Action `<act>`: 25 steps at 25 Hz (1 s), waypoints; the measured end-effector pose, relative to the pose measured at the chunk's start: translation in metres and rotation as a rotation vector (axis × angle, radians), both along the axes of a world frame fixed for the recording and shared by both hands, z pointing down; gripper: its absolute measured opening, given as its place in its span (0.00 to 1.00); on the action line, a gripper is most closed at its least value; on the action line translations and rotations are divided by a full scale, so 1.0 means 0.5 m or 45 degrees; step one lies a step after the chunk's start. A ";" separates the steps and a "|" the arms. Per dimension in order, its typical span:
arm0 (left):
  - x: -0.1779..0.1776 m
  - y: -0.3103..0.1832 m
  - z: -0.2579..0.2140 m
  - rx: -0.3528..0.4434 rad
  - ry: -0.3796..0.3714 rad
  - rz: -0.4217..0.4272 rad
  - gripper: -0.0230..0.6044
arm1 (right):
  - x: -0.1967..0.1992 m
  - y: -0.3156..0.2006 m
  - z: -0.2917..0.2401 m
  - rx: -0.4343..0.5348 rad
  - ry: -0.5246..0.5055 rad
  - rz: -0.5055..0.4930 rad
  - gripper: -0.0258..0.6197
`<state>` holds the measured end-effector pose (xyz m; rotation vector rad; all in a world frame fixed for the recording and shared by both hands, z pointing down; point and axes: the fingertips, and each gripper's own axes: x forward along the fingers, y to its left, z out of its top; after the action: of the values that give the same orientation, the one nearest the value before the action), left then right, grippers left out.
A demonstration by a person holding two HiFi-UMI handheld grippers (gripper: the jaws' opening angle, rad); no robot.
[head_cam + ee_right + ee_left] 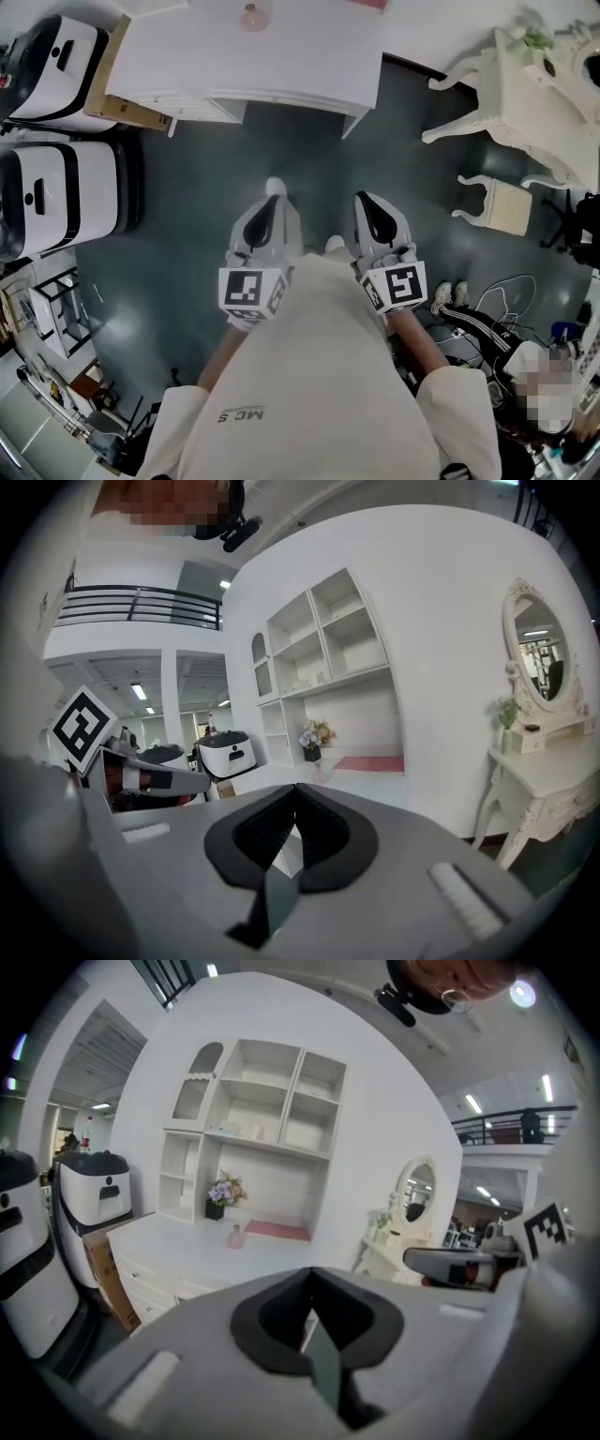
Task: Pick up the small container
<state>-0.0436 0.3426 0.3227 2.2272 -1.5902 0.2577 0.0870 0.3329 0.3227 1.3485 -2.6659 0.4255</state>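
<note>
**Head view + both gripper views: tongs shut and empty, container far off on the desk**

We hold the left gripper (274, 190) and the right gripper (368, 201) side by side, near each other, over the dark floor (206, 178), both pointing toward the white desk (309, 70) at the top of the head view. Neither reaches the desk; bare floor lies btwn the tips and its front edge.

Left gripper view: black pads meet at the tip, jaws fully together, nothing btwn them. Right gripper view: same, pads closed tip to tip, nothing held.

The small container (253, 16), a pinkish bottle-like thing, stands upright on the desk top toward the back, well apart from both tongs. In the left gripper view we see it (235, 1237) just beside a red mat (277, 1232), w/ a flower pot (217, 1200) further back at the foot of the white shelf unit (272, 1101).

Left of the desk: a cardboard box (114, 86) against its side and two white-and-black machines (66, 192). Right of it: a white dressing table (539, 98) w/ curved legs, and a small stool (503, 206) near it.
</note>
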 end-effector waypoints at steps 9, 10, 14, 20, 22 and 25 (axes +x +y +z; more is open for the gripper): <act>-0.243 -0.203 -0.071 0.031 0.061 0.018 0.04 | -0.240 -0.226 -0.082 0.017 0.032 0.053 0.03; -0.269 -0.224 -0.074 0.033 0.070 0.018 0.04 | -0.268 -0.247 -0.087 0.016 0.034 0.059 0.03; -0.323 -0.284 -0.047 -0.005 0.095 0.053 0.04 | -0.330 -0.266 -0.108 0.029 0.060 0.065 0.03; -0.343 -0.378 -0.014 -0.048 0.098 0.078 0.04 | -0.326 -0.324 -0.068 -0.047 0.089 0.108 0.03; -0.332 -0.407 -0.009 -0.049 0.078 0.091 0.04 | -0.318 -0.352 -0.061 -0.049 0.071 0.121 0.03; -0.319 -0.446 -0.013 -0.048 0.038 0.104 0.04 | -0.316 -0.390 -0.055 -0.041 0.047 0.110 0.03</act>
<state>-0.2031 0.1194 0.3160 2.2595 -1.4693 0.2738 -0.0708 0.1376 0.2954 1.4516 -2.5679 0.4466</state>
